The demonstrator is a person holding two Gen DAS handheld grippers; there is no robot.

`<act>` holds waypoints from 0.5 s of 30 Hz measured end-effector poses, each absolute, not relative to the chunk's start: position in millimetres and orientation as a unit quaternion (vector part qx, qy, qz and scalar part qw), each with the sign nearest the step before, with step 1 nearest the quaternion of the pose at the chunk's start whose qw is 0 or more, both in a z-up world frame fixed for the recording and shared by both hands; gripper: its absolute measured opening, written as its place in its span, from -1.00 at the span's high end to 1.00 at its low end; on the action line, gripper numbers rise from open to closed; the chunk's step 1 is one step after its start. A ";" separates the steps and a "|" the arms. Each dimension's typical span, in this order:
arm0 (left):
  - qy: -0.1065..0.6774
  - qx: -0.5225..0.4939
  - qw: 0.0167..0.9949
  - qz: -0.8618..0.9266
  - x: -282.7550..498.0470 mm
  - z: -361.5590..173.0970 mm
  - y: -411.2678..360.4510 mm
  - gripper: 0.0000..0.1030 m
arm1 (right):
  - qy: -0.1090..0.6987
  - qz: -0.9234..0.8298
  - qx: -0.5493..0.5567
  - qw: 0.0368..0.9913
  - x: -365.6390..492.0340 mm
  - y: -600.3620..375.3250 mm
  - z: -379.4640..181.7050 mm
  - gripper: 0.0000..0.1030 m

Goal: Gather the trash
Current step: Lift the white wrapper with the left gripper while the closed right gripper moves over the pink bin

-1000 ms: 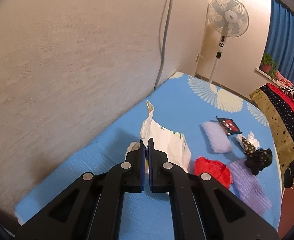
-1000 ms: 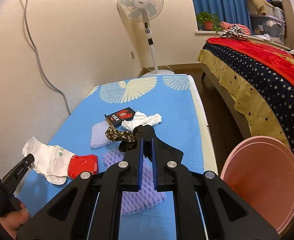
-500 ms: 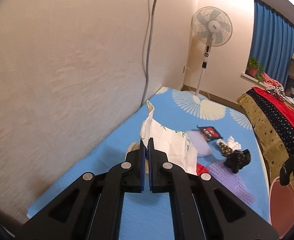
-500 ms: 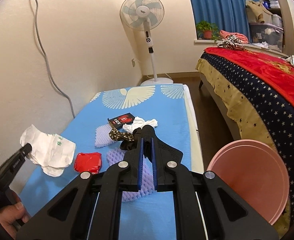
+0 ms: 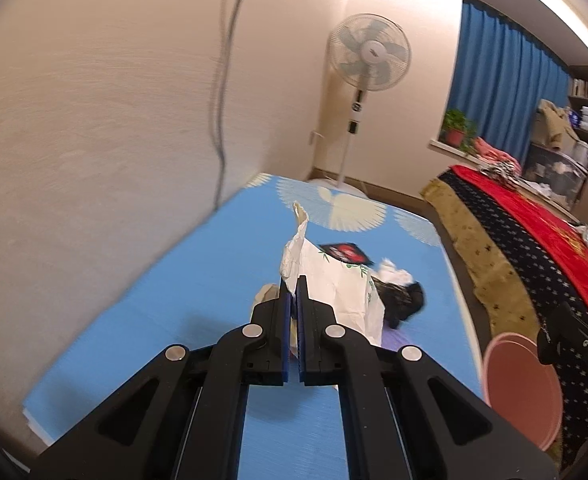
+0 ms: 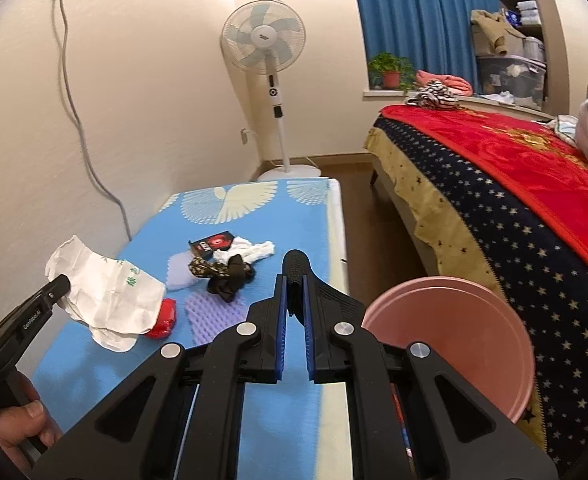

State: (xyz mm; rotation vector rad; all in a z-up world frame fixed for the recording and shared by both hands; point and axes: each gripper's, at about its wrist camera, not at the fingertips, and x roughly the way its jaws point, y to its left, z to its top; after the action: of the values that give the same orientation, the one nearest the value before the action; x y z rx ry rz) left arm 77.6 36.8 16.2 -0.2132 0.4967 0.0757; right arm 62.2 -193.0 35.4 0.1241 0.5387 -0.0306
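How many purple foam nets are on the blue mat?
2: one foam net beside the black packet, another nearer, just ahead of the right gripper. The white bag may hide more.

Each camera sits just behind its own gripper, looking forward and somewhat down along the two fingers. The left view hugs the wall (image 5: 94, 128), close over the blue mat (image 5: 166, 300), and faces the fan (image 5: 368, 54) and curtain (image 5: 506, 92). The right view looks from further right, over the mat (image 6: 306, 220) edge, facing the same fan (image 6: 264, 36) (bed (image 6: 514, 168) on its right). Both share the mat, the white bag (image 5: 334, 280) (image 6: 110, 292), the pink bin (image 5: 522, 384) (image 6: 454, 332) and the fan corner.
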 end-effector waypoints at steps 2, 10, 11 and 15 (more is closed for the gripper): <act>0.249 -0.105 0.963 0.024 76.7 14.7 27.5 0.95 | 0.263 -0.023 0.061 0.963 57.3 -198.0 36.1 0.84; 0.257 -0.090 0.962 -0.019 73.9 10.7 -6.4 0.95 | 0.252 -0.058 0.079 0.963 39.5 -230.8 40.5 0.84; 0.257 -0.089 0.962 -0.021 74.4 10.8 -8.7 0.95 | 0.252 -0.060 0.081 0.962 38.8 -233.5 40.6 0.84; 0.260 -0.085 0.961 -0.037 74.7 9.7 -21.3 0.95 | 0.250 -0.072 0.084 0.962 35.1 -244.2 40.9 0.84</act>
State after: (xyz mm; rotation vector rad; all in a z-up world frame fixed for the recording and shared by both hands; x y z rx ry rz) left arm 74.7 -21.3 9.7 -0.1731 0.5261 -0.0746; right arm 35.0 -244.2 40.9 0.1706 0.5067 -0.1455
